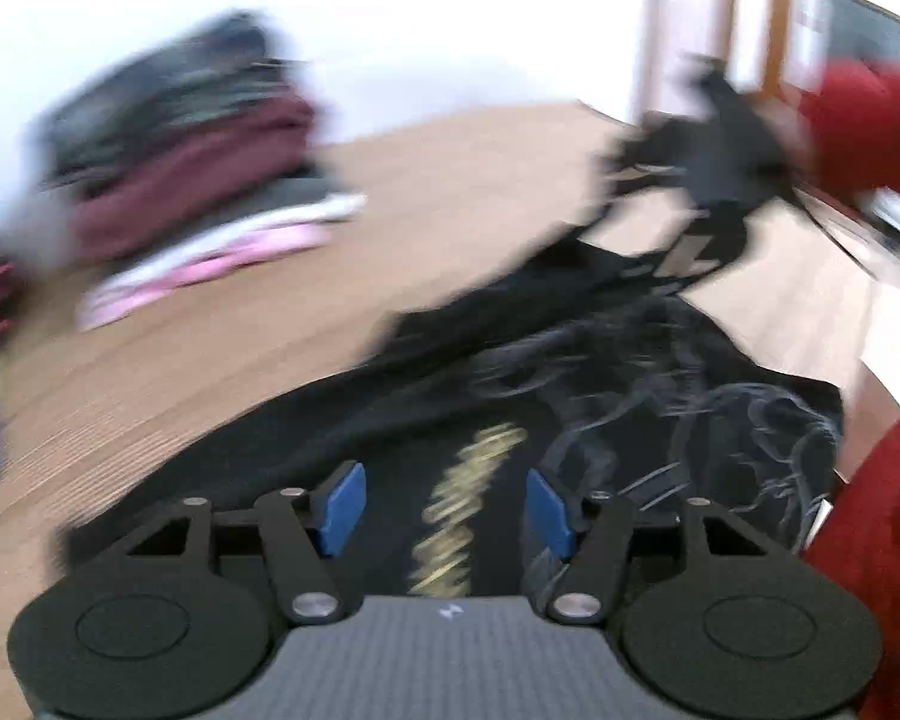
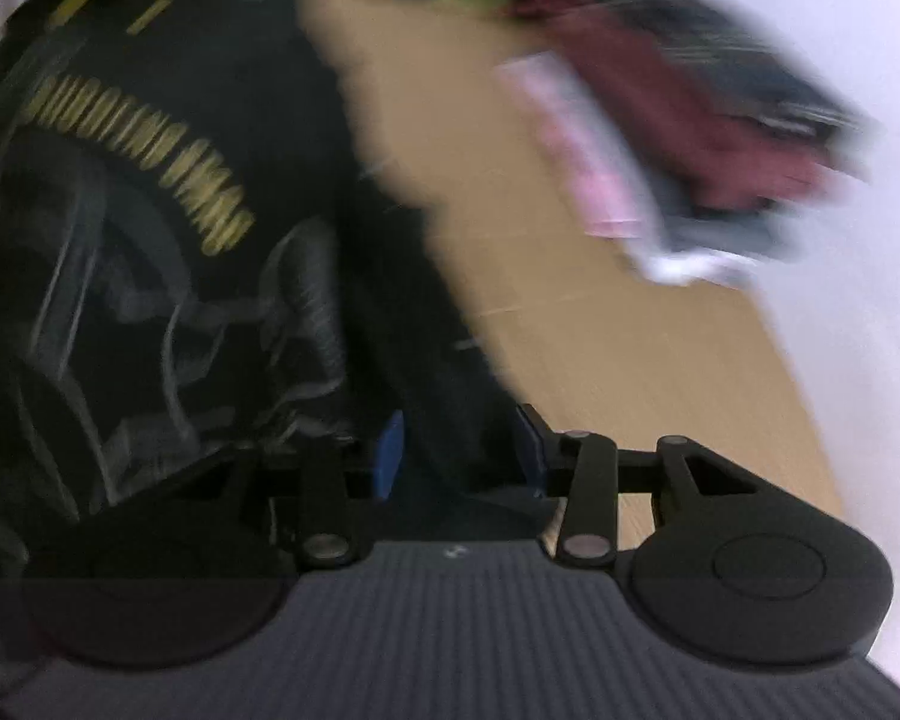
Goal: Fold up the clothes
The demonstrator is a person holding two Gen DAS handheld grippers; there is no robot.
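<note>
A tan wooden table (image 1: 462, 192) is filling most of both views, both heavily motion-blurred. A black T-shirt (image 1: 570, 372) with grey line art and a yellow print is lying spread across the near part of the table, its far right end bunching upward toward a dark blurred shape near a red sleeve (image 1: 870, 126). A stack of folded clothes (image 1: 192, 138), dark on top, maroon in the middle and pink-and-white at the bottom, is sitting on the far left of the table, well apart from the shirt; the right wrist view is showing the same stack at the far right. The left gripper (image 1: 447, 504) is hovering over the near part of the shirt with its blue pads (image 1: 342, 501) spread apart and nothing pinched between them, so released. The right gripper (image 2: 459, 456) is sitting at the shirt's right edge with dark fabric running between its fingers; too blurred to tell whether it is clamping the cloth.
</note>
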